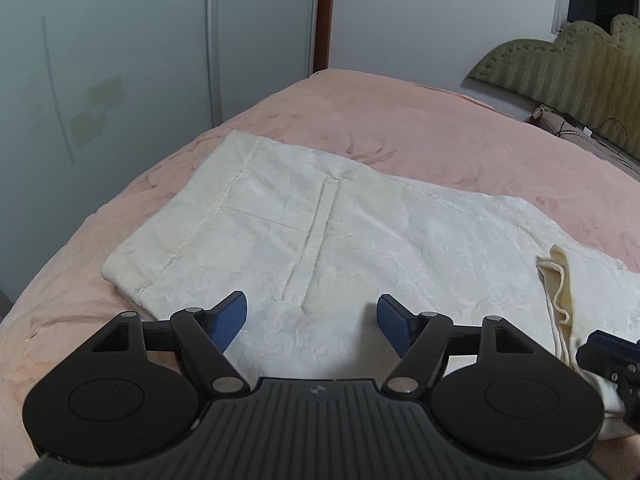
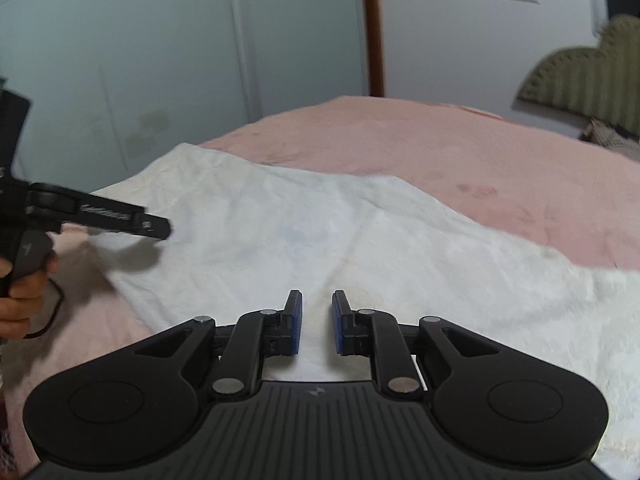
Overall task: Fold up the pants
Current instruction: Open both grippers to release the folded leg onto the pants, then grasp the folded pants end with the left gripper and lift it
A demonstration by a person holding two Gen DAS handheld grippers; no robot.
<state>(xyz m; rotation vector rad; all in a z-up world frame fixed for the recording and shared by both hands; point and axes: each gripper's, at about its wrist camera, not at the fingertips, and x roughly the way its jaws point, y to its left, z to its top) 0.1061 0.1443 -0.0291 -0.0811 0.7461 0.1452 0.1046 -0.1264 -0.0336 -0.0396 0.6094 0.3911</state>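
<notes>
Pink bedspread [image 1: 400, 120] carries the white pants [image 1: 320, 220] lying flat; left gripper [image 1: 312, 320] gapes wide and empty above them, right gripper [image 2: 316, 322] sits nearly closed on nothing, so likely regrip both at one edge, fold evenly.

wrist views, angled down (close), sharing pants [image 1: 320, 232]

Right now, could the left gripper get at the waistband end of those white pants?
Probably yes. The left gripper hangs open over the white pants, and nothing lies between it and the waistband on the pink bedspread.
</notes>
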